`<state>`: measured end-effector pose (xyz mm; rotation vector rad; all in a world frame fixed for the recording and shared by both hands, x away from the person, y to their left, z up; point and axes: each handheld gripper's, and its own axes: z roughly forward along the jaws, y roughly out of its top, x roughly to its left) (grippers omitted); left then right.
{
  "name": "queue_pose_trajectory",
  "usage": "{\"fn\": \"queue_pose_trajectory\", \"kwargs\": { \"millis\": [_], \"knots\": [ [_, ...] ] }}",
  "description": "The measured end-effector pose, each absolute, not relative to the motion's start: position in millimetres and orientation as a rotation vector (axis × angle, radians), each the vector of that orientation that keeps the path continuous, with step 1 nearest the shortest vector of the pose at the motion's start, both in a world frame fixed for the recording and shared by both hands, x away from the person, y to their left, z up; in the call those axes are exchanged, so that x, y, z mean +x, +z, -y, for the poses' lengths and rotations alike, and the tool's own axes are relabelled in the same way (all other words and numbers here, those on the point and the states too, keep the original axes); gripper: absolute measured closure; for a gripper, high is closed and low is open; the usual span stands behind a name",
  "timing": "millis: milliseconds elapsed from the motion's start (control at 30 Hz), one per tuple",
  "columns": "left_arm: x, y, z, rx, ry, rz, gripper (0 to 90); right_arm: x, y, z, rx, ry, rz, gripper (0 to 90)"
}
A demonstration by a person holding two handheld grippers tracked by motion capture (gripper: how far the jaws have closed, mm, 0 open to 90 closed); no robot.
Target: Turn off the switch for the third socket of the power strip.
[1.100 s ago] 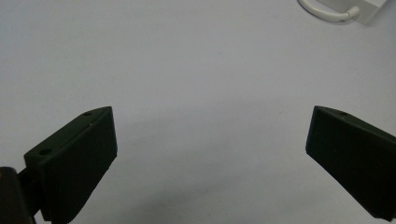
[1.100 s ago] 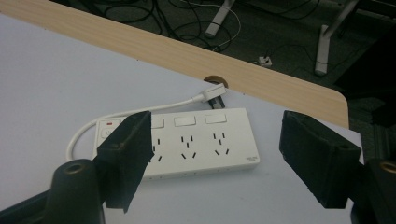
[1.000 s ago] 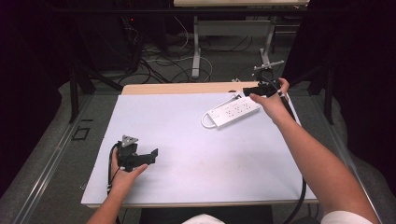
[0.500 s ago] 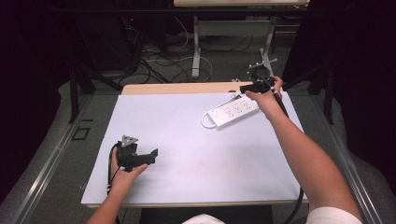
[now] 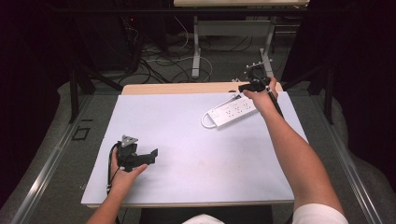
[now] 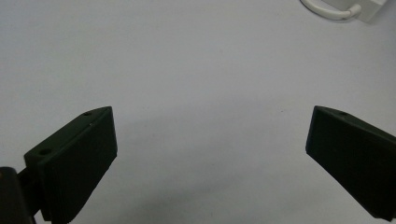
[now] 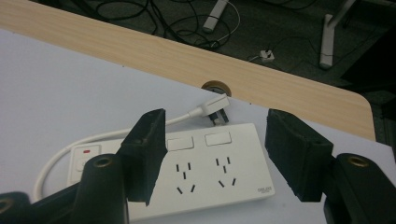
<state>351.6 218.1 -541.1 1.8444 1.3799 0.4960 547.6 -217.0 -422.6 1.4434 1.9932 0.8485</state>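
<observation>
High view has your right gripper (image 5: 246, 87) raised over the far right part of the white mat (image 5: 196, 154), just above the white power strip (image 5: 232, 112). The strip lies flat with its long axis slanting from nearer-left up to farther-right; its cord (image 5: 205, 122) loops off the nearer-left end. In the right gripper view your jaws stand apart, grasping nothing, with the strip's (image 7: 205, 172) sockets between them and its plug (image 7: 212, 108) lying on the mat beside a round hole (image 7: 215, 87) in the wooden table edge (image 7: 140, 46). Your left gripper (image 5: 148, 155) sits low at the near left of the mat, well apart from the strip, jaws spread wide and holding nothing.
</observation>
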Motion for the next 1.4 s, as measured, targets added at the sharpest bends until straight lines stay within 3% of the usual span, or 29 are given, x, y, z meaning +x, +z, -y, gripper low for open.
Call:
{"fn": "queue_pose_trajectory", "kwargs": {
  "millis": [433, 1400],
  "knots": [
    [351.6, -542.0, -219.3, 1.851, 0.494, -1.384, 2.1, 566.7, -442.1, 217.5, 1.467, 0.846, -1.979, 38.4],
    [351.5, -542.7, -222.7, 1.862, 0.477, -1.405, 2.1, 597.8, -479.6, 224.3, 1.589, 0.81, -2.03, 50.8]
  ]
}}
